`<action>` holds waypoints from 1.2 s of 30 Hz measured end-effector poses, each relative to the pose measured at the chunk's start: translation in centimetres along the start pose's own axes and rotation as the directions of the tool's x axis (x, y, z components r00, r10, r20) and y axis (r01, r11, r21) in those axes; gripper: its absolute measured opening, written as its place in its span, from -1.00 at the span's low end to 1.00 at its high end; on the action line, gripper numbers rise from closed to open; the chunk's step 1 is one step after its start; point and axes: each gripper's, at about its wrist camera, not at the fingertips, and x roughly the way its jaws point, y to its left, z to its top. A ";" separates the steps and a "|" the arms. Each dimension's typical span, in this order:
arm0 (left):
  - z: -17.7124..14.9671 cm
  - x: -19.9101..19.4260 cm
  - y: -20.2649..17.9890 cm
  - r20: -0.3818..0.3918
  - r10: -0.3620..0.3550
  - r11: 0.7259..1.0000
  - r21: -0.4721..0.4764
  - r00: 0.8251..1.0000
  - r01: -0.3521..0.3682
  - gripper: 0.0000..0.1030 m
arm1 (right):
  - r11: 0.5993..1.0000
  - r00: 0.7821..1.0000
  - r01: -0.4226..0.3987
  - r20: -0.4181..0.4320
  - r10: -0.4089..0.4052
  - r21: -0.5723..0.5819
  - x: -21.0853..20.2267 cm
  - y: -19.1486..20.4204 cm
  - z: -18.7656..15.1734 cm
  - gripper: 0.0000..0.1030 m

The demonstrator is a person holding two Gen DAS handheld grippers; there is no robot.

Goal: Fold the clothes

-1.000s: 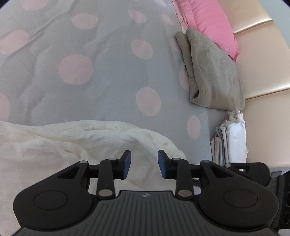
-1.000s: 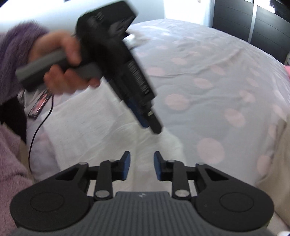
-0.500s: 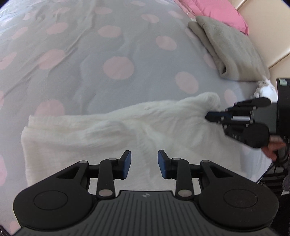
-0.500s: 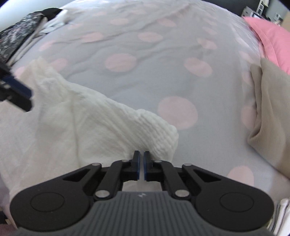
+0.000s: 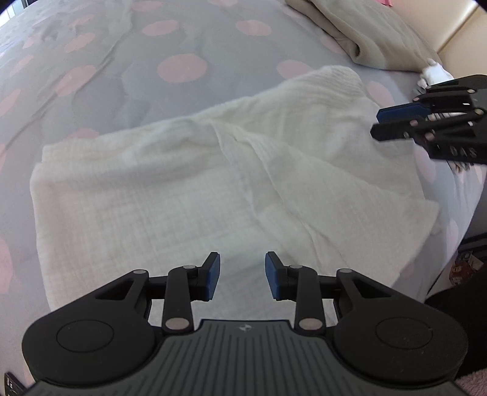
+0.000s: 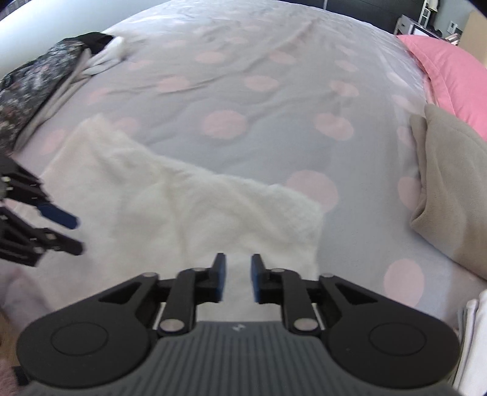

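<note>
A white textured cloth (image 5: 188, 189) lies spread and rumpled on the grey bedspread with pink dots (image 5: 152, 76). My left gripper (image 5: 242, 274) hovers over the cloth's near part, open, nothing between its pads. In the right wrist view the same white cloth (image 6: 194, 207) lies below my right gripper (image 6: 237, 278), whose jaws are opening just above the cloth's right edge, with nothing pinched. The right gripper (image 5: 392, 121) also shows at the right edge of the left wrist view, the left gripper (image 6: 71, 233) at the left edge of the right wrist view.
A folded grey-beige garment (image 6: 450, 182) lies to the right by a pink pillow (image 6: 450, 76). Folded white cloth (image 6: 474, 335) sits at the near right corner. A dark patterned pile (image 6: 33, 88) rests at the far left. A beige headboard (image 5: 456, 21) borders the bed.
The right gripper was shut over the cloth's corner half a second ago and now stands apart above it. The left gripper swung over the spread cloth, which now fills its view.
</note>
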 end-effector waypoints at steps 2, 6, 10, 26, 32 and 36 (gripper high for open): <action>-1.0 -0.3 -0.5 0.003 0.009 1.000 0.008 1.000 -0.009 -0.43 | 1.000 1.000 -0.001 -0.021 0.001 -0.008 -0.8 2.2 -0.9 -0.47; -2.9 -1.2 -0.7 0.032 0.040 0.999 0.010 0.999 -0.040 -0.43 | 0.998 0.998 -0.060 -0.029 0.060 0.014 -1.6 6.2 -2.9 -0.23; -4.7 -1.6 -0.9 0.059 0.104 0.994 0.012 0.993 -0.105 -0.43 | 0.998 0.998 -0.061 -0.031 0.061 -0.017 -1.4 10.0 -4.5 -0.15; -8.7 -2.8 0.1 0.087 0.132 0.991 -0.049 0.987 -0.128 -0.42 | 0.997 0.988 0.076 -0.132 -0.080 -0.033 2.3 13.5 -5.0 -0.80; -8.7 -3.7 1.3 0.111 0.171 0.983 -0.085 0.979 -0.162 -0.41 | 0.986 0.985 0.165 -0.045 -0.164 0.031 -2.0 9.9 -2.3 -0.82; -8.2 -3.8 1.7 0.128 0.207 0.977 -0.084 0.970 -0.197 -0.41 | 0.958 0.960 0.280 -0.020 -0.279 0.067 -2.2 5.7 0.3 -0.82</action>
